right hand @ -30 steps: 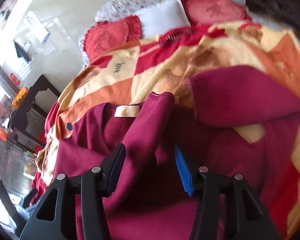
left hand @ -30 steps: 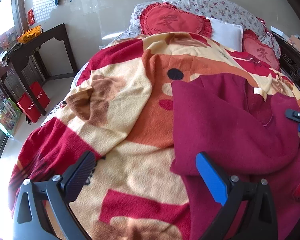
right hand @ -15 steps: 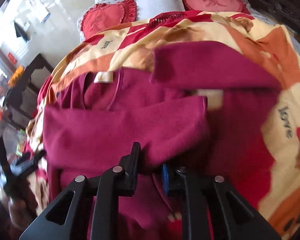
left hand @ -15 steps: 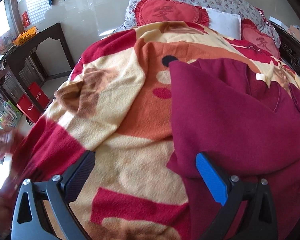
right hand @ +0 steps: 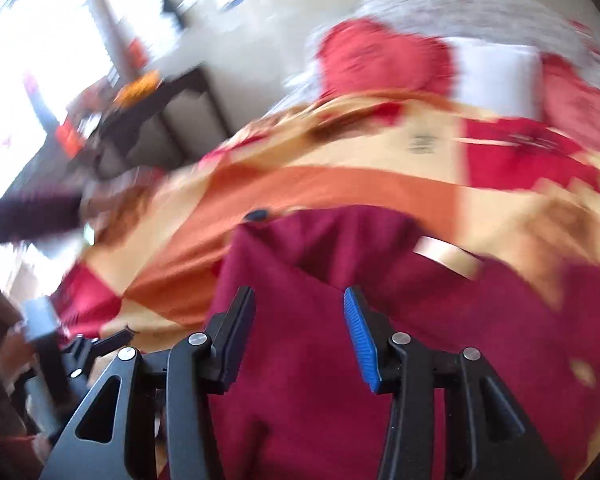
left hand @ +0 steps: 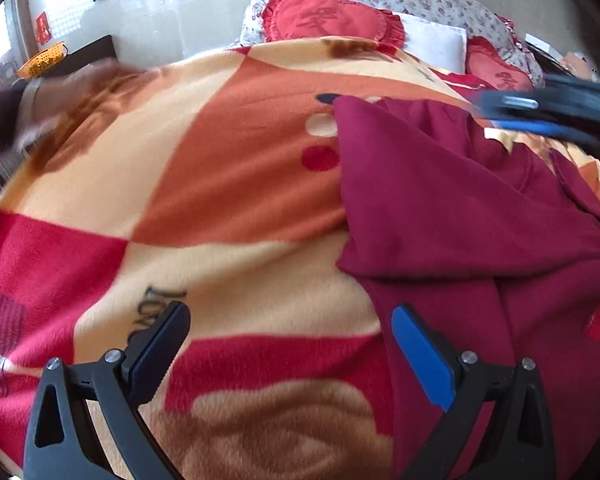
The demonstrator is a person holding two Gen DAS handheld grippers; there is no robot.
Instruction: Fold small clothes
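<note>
A dark red sweater point(left hand: 460, 200) lies on a patterned blanket point(left hand: 220, 184) on the bed, one sleeve folded across its body. A cream neck label point(right hand: 448, 258) shows near its collar. My left gripper point(left hand: 288, 340) is open and empty, low over the blanket just left of the sweater's lower part. My right gripper point(right hand: 300, 316) is open and empty above the sweater point(right hand: 320, 360); it also shows blurred at the upper right of the left wrist view point(left hand: 540, 112). The right wrist view is motion-blurred.
Red heart cushions point(left hand: 332, 20) and a white pillow point(left hand: 436, 40) lie at the bed's head. A dark side table point(right hand: 152, 120) with an orange basket point(left hand: 46, 54) stands at the left. The person's arm point(left hand: 4, 120) shows at the left edge.
My right gripper has let go of the sleeve, opened and swung up and left over the sweater. My left gripper has moved lower and closer to the blanket, still open.
</note>
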